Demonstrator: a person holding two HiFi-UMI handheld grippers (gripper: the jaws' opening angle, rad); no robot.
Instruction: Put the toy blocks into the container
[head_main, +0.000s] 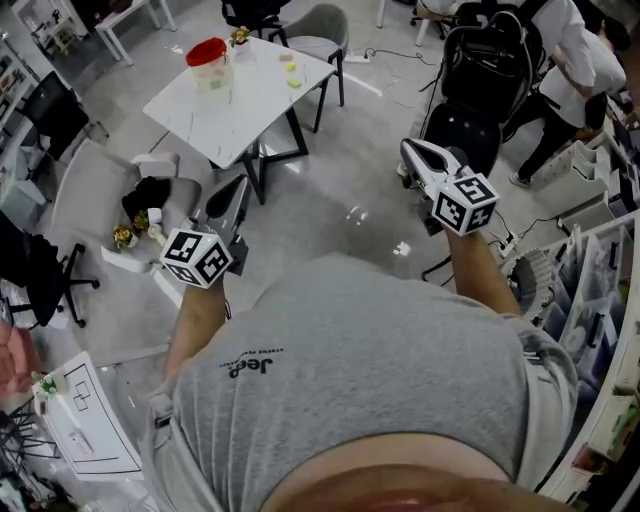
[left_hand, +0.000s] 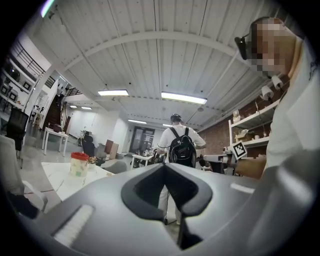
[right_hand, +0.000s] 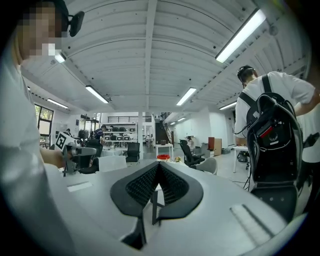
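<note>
Neither gripper is at work here. The left gripper (head_main: 238, 192) and the right gripper (head_main: 410, 152) are both held level in front of the person's chest, pointing out across the room and not down at anything. That looks like a carrying or waiting pose, not a reach. In each gripper view the fingers are together with nothing between them, which fits hands that have nothing to pick up within range. The task's things are well apart from both grippers, on the white worktop (head_main: 240, 125) further out on the floor. The container (head_main: 209, 64) stands near the worktop's far left corner with its red lid (head_main: 207, 50) on. Two small yellow-green pieces, probably the blocks (head_main: 293, 82), lie loose toward the right side, apart from the container. The left gripper view catches the container (left_hand: 79, 164) off to its left, so that gripper is not aimed at it. A person with a backpack (left_hand: 180, 145) stands beyond. By my reading the task has not begun. The worktop must first be approached, and the lid likely has to come off before any block can go in.
</note>
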